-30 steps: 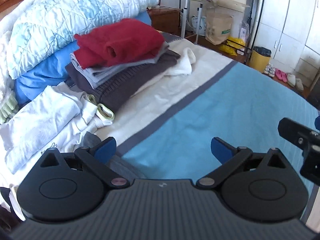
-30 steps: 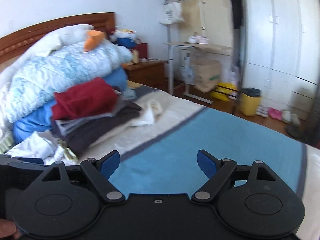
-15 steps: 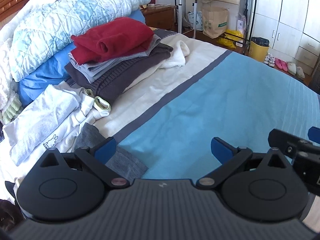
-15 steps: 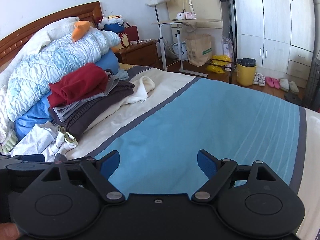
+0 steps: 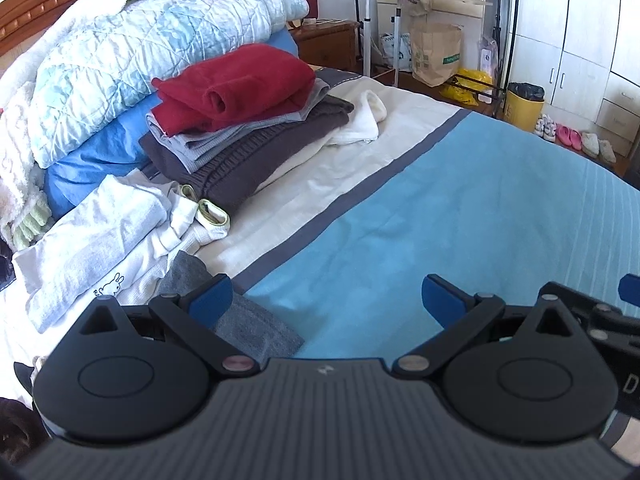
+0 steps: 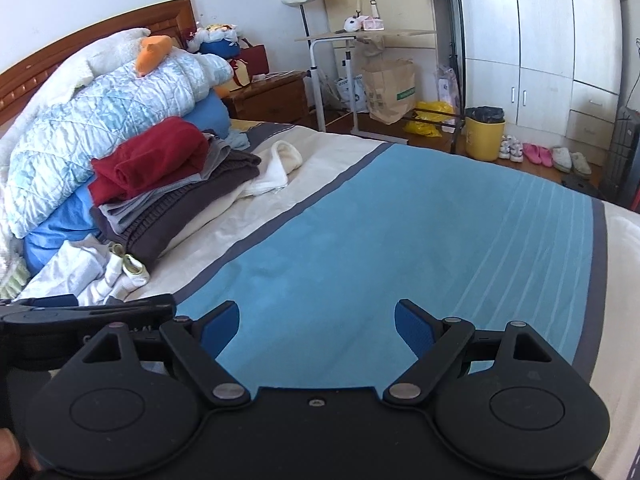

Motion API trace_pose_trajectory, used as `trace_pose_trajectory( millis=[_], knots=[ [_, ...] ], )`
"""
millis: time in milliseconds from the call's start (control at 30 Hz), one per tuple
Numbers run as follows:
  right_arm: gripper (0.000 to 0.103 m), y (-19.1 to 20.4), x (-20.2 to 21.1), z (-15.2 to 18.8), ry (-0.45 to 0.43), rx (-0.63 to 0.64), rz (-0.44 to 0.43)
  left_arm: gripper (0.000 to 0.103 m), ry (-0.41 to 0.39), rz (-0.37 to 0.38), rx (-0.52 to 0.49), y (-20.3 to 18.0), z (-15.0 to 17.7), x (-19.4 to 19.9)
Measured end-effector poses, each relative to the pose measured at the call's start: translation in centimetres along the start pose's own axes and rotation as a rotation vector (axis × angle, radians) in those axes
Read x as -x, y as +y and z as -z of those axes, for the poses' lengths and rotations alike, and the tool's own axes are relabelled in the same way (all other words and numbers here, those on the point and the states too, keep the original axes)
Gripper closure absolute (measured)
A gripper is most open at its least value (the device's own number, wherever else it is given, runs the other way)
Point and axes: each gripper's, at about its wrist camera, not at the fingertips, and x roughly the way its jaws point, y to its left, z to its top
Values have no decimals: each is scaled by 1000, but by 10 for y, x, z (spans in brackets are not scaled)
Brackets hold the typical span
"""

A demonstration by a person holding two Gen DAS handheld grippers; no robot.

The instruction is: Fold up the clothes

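— Left-wrist view first: what is the left gripper [image 5: 326, 300] doing?
— Its blue fingers stand wide apart with nothing between them, above the blue bedspread [image 5: 460, 216]. A grey garment [image 5: 248, 320] lies crumpled just under the left finger.
— And the right gripper [image 6: 317, 320]?
— Spread wide too, empty, over the same blue panel.
— Where are the clothes?
— A folded stack sits near the pillows: a red sweater [image 5: 236, 88] on top, a light grey piece under it, a dark brown knit [image 5: 248, 160] at the bottom. Beside the stack lies a loose heap of white clothes [image 5: 104, 232], and a white towel [image 5: 364, 120] rests against the stack's far side.
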Motion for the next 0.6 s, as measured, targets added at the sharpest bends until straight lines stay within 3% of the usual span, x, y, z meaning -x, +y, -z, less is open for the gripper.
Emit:
trace_pose_trajectory(
  millis=[600],
  knots=[
    [15, 9, -6, 3, 5, 4, 11, 0, -18, -10, 26, 10, 4, -3]
  ],
)
